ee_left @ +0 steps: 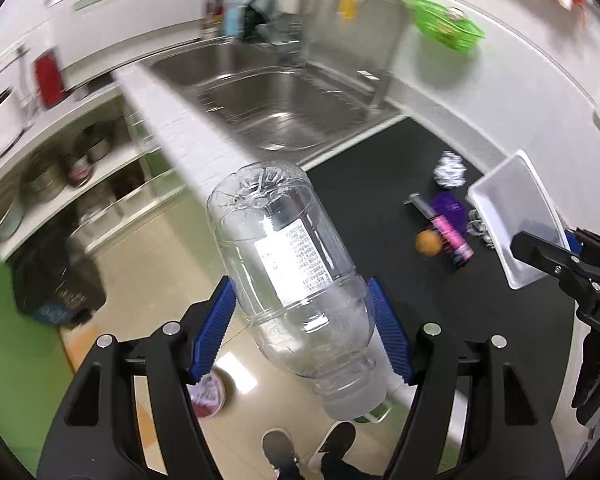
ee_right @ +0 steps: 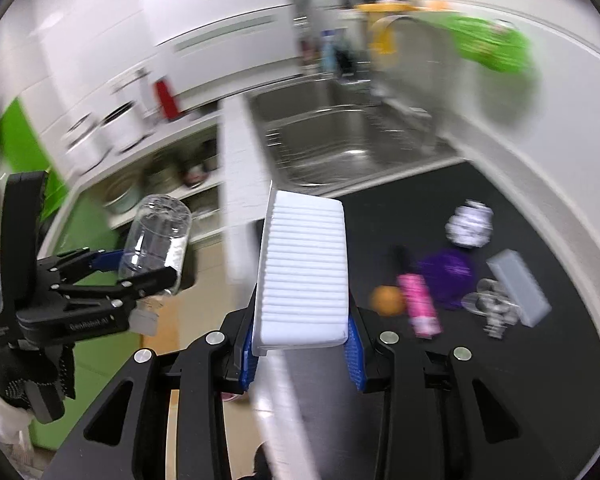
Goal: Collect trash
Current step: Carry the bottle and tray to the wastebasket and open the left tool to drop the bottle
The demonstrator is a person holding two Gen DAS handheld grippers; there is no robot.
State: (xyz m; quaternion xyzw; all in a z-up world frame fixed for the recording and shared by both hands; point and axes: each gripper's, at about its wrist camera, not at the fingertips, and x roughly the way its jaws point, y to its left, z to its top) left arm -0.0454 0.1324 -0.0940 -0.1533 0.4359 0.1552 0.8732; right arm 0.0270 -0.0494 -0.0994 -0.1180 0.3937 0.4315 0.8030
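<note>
My left gripper (ee_left: pixel 302 300) is shut on a clear empty plastic bottle (ee_left: pixel 288 264), held base-forward over the floor beside the counter; it also shows in the right wrist view (ee_right: pixel 156 240). My right gripper (ee_right: pixel 300 332) is shut on a white ribbed foam tray (ee_right: pixel 304 268), seen in the left wrist view (ee_left: pixel 512 212) at the right. On the black mat (ee_right: pixel 480 380) lie a crumpled paper ball (ee_right: pixel 470 226), a purple lid (ee_right: pixel 446 274), a pink tube (ee_right: pixel 418 306), an orange (ee_right: pixel 387 300), a grey block (ee_right: pixel 518 292) and a clear plastic piece (ee_right: pixel 490 306).
A steel sink (ee_left: pixel 276 100) with a tap lies beyond the mat. A green basket (ee_left: pixel 448 24) hangs on the white wall. Open shelves with pots (ee_left: pixel 60 176) stand at the left. A black bag (ee_left: pixel 56 280) and a pink-lidded tub (ee_left: pixel 208 396) sit on the floor.
</note>
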